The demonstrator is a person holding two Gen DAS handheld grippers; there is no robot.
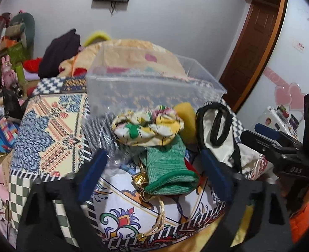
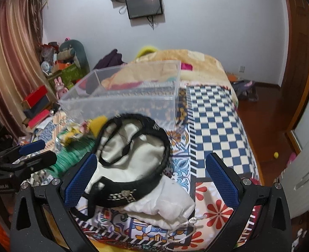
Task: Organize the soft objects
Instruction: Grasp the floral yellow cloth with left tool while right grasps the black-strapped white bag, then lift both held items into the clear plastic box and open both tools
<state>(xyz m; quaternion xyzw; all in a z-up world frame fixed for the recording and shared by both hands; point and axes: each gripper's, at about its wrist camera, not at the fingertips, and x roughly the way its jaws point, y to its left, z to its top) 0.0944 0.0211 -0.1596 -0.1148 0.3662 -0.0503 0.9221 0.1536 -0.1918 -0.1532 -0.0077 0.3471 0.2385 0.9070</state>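
Sorting soft things on the patterned bedspread (image 1: pixel 49 126) into the clear plastic bin (image 1: pixel 154 92).

Just in front of the bin lies the pile: white drawstring bag (image 2: pixel 154 199) with black headband (image 2: pixel 137 187), green knit cloth (image 1: pixel 167 168), floral scrunchie (image 1: pixel 148 128). Both claws hover wide and empty; left gripper (image 1: pixel 154 176) should straddle the green cloth, pinch mid-fold, and right gripper (image 2: pixel 152 178) gather bag and band together.

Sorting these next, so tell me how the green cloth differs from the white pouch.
The green cloth is ribbed knit; the white pouch is smooth, shiny fabric. The cloth lies partly under a yellow patterned bundle; the pouch has black headbands on top. Only the pouch has a drawstring. Both lie on the patterned blanket.
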